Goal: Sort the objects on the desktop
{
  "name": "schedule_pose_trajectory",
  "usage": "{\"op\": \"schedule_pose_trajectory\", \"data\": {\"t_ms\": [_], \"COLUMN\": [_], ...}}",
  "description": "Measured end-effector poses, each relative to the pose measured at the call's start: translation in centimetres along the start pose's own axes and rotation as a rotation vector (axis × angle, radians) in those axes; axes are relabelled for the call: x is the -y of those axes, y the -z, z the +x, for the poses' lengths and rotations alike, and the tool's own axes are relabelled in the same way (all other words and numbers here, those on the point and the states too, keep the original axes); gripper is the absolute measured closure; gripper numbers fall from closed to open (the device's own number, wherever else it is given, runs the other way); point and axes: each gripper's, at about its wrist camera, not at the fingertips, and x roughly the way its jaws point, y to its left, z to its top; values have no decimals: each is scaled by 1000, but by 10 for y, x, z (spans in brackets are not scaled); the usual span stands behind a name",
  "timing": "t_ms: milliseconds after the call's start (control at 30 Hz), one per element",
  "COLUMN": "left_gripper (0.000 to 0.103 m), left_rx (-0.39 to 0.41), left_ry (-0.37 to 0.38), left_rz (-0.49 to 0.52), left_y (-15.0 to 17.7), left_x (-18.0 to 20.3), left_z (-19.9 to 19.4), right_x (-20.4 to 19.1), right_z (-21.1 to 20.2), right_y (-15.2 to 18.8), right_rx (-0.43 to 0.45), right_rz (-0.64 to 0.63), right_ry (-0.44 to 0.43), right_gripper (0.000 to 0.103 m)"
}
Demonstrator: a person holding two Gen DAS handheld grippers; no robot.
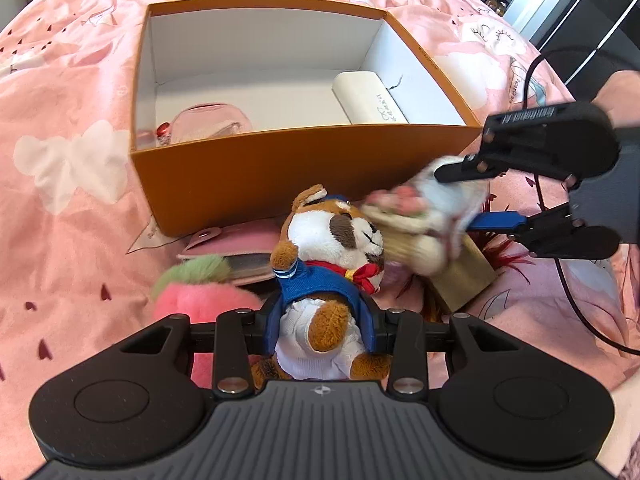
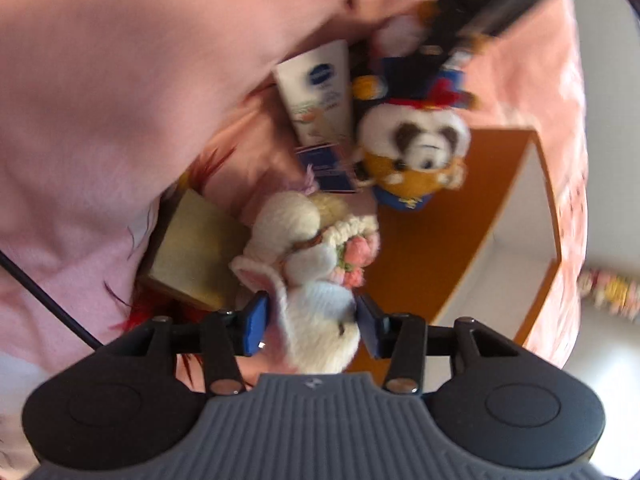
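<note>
My left gripper [image 1: 322,328] is shut on the white-clothed body of a brown and white plush dog in a blue sailor top [image 1: 336,236], held upright in front of an orange box [image 1: 280,168]. The dog [image 2: 416,140] hangs upside down in the right wrist view. My right gripper [image 2: 312,320] is shut on a crocheted white bunny with pink flowers [image 2: 316,256], its blue pads against both sides. From the left wrist view, that gripper [image 1: 458,200] comes in from the right, and the bunny [image 1: 424,208] touches the dog's head.
The orange box holds a white case [image 1: 368,98] and a clear pink item [image 1: 208,124]. On the pink bedspread lie a pink strawberry plush [image 1: 200,292], a pink pouch [image 1: 236,240], a gold box [image 2: 196,248], red feathers [image 1: 508,256] and a white cream tube [image 2: 320,92]. A black cable [image 1: 568,280] trails right.
</note>
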Motion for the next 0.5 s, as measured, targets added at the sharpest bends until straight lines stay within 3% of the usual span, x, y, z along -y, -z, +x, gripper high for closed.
{"op": "schedule_pose_trajectory", "data": {"t_ms": [167,367,500], "left_gripper": [59,59,59], "left_rx": [-11,14,45], "left_ry": [26,-5,-34], "left_rz": [21,8,-7], "left_y": [-2,0,-1], "left_x": [7,6,5], "left_z": [13,4,-4], "right_x": [24,48,47], "right_z": [-8,-21,-19], "right_y": [12,31,55], "right_rx": [-37,-2,28], "right_rz": [349,1044,1552], "right_ry": [36,-55,-177], "right_gripper": [52,53,53]}}
